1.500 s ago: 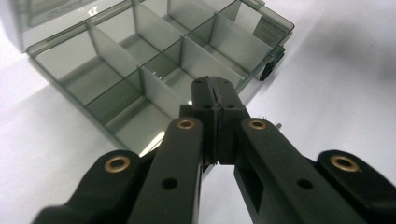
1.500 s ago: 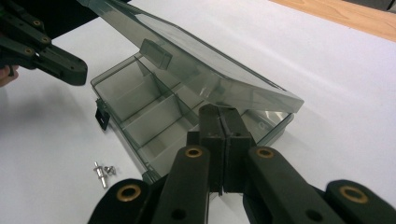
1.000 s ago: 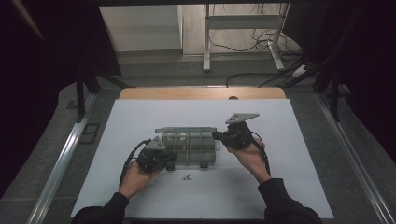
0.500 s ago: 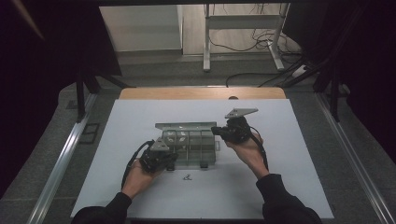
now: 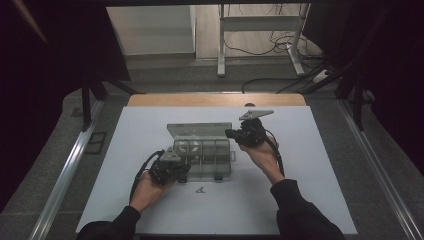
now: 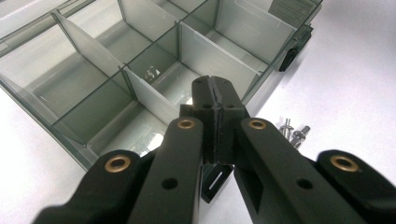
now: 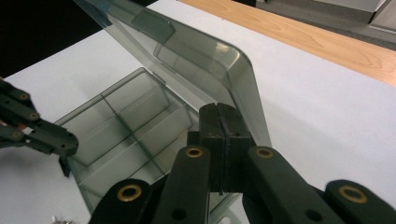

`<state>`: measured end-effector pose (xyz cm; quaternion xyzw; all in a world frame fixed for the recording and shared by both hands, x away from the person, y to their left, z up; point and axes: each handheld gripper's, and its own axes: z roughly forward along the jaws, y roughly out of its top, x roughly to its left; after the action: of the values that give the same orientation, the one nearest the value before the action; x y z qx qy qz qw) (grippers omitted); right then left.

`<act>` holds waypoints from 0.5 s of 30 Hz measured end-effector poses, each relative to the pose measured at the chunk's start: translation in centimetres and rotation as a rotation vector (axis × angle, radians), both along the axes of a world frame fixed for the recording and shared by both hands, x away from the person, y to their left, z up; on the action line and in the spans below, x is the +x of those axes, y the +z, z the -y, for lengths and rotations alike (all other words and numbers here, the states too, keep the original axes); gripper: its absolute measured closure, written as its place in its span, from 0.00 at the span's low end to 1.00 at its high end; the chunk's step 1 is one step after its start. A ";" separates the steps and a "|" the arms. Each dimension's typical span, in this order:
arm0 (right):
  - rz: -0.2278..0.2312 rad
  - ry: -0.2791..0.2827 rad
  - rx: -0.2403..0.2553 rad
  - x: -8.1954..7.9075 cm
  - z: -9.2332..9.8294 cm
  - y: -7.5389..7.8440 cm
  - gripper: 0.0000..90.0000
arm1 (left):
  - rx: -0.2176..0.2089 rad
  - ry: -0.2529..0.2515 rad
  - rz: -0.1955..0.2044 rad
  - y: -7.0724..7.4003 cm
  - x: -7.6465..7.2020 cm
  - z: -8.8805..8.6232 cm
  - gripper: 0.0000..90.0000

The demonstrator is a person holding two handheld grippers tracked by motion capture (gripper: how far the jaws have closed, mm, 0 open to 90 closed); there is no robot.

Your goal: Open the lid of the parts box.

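Here, a clear, smoke-tinted box [image 5: 205,156] with gridded compartments lies mid-table, lid [image 7: 187,51] raised; both grippers, left [image 6: 215,100] and right [image 7: 226,122], have jaws pressed together, gripping nothing.

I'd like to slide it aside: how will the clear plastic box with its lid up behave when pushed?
The box looks thin-walled and nearly empty, so probably light and quick to slide on the smooth white table. Its raised lid may flap or tip it backward.

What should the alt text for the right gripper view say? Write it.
The right gripper, jaws shut, sits against the raised clear lid of an open compartment box on a white table. The left gripper shows at the left edge.
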<state>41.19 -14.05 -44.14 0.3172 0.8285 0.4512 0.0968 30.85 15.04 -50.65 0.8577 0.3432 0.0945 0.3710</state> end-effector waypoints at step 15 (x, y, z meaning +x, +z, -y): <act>-0.008 -0.028 0.004 2.3 -0.5 -0.6 0.98 | 0.000 -0.005 -0.001 0.0 0.0 0.0 0.99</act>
<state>43.50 -13.57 -44.77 0.3308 0.8235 0.4501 0.0991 30.90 15.07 -50.65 0.8585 0.3414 0.0930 0.3712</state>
